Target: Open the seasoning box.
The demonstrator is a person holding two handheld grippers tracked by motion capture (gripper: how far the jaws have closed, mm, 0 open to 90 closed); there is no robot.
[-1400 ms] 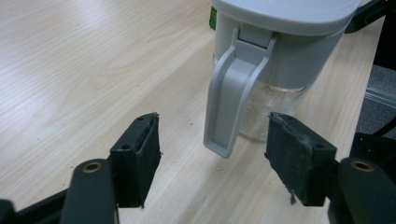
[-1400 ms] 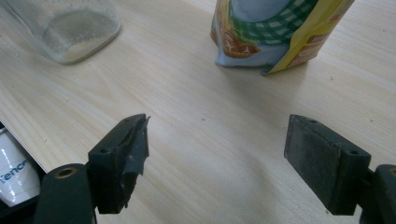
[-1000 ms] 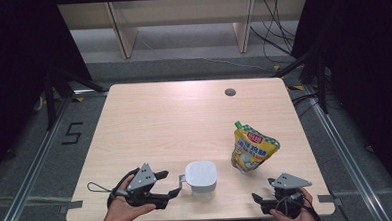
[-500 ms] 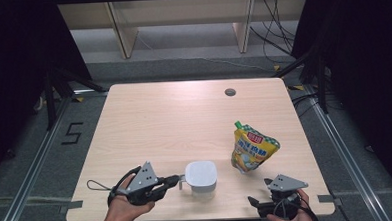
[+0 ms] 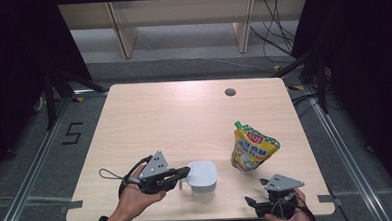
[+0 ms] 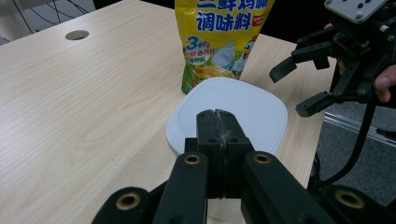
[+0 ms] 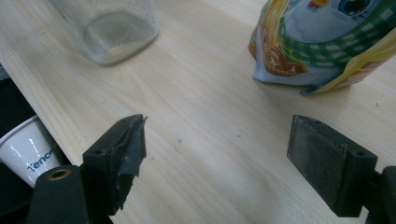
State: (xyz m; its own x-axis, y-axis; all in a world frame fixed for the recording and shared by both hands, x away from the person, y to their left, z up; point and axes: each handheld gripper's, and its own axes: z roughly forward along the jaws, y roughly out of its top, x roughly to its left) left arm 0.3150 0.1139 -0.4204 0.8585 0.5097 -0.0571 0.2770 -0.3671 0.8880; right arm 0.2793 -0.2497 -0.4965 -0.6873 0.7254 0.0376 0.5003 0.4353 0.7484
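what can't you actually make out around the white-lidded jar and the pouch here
- Jar: top cut off by the right gripper view's upper edge; contents blurred.
- Lid: near rim hidden behind the shut left tongs in the left gripper view.
- Pouch: print too small in the high view.
- Paper cup: cut by the left edge.

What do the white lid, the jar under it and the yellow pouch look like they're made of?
Lid: probably matte white plastic, smooth and evenly coloured, with rounded corners.
Jar: clear glass or hard plastic, I can't tell which; it is see-through, with pale residue showing at the bottom.
Pouch: glossy printed plastic film, judging by its sheen, its creases and the way it stands on a folded base.
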